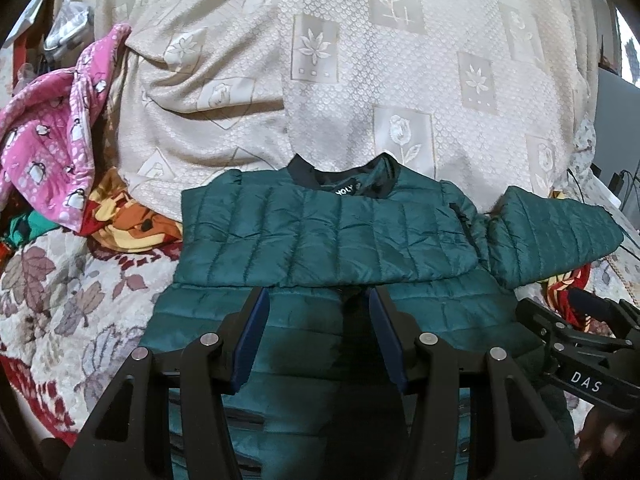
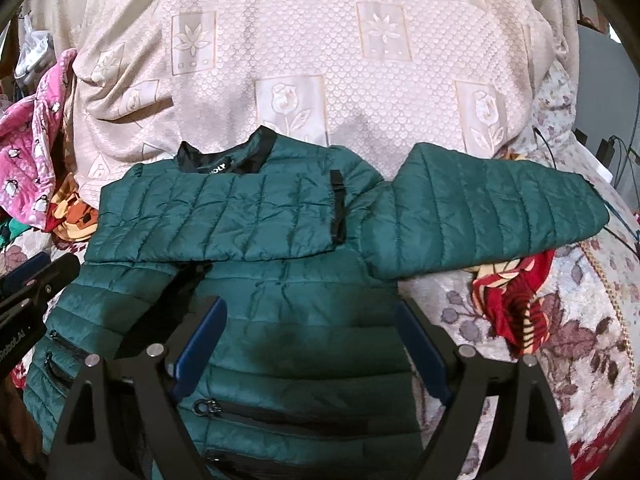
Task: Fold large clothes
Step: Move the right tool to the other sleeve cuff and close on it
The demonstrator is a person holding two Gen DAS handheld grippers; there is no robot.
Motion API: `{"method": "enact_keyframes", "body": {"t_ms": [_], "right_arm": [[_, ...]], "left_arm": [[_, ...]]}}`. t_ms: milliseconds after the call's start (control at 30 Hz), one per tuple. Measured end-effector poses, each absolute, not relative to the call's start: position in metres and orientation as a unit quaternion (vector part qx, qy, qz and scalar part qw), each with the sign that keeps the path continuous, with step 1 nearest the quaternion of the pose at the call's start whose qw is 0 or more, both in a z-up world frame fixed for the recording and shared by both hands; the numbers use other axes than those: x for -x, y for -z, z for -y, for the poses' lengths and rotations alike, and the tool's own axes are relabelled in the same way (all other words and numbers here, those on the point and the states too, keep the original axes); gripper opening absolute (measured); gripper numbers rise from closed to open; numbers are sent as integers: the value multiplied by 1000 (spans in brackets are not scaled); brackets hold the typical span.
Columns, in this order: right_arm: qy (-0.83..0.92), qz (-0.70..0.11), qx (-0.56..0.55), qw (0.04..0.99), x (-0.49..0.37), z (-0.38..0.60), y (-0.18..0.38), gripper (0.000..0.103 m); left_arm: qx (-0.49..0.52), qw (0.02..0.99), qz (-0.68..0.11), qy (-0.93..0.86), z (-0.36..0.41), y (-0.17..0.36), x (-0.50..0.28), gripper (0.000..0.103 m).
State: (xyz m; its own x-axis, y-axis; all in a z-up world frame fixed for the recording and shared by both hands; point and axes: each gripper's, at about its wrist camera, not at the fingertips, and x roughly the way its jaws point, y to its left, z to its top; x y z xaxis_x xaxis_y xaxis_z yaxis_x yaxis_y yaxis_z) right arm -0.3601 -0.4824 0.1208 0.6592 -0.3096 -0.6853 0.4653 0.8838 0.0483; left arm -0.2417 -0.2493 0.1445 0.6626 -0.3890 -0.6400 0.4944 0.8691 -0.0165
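A dark green quilted jacket point(image 1: 320, 232) lies flat on the bed, collar away from me. One sleeve is folded across the chest point(image 2: 216, 216). The other sleeve point(image 2: 480, 208) stretches out to the right; it also shows in the left wrist view point(image 1: 552, 236). My left gripper point(image 1: 316, 304) is open and empty, hovering over the jacket's lower middle. My right gripper point(image 2: 308, 316) is open and empty above the jacket's lower front, near a zipped pocket point(image 2: 256, 412). The right gripper's body shows in the left view point(image 1: 576, 344).
A cream floral bedspread point(image 1: 360, 60) rises behind the jacket. A pink penguin-print cloth point(image 1: 52, 148) and orange-red fabric point(image 1: 132, 224) lie left. A red patterned cloth point(image 2: 508, 300) lies under the outstretched sleeve. Cables and dark devices point(image 2: 608, 152) sit at the far right.
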Motion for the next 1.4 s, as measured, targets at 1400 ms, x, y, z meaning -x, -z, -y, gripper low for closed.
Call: {"method": "enact_keyframes", "body": {"t_ms": [1400], "right_arm": [[353,-333,-130,865,373,644,-127,90]], "left_arm": [[-57,884,-369,280,289,-116,196,30]]}}
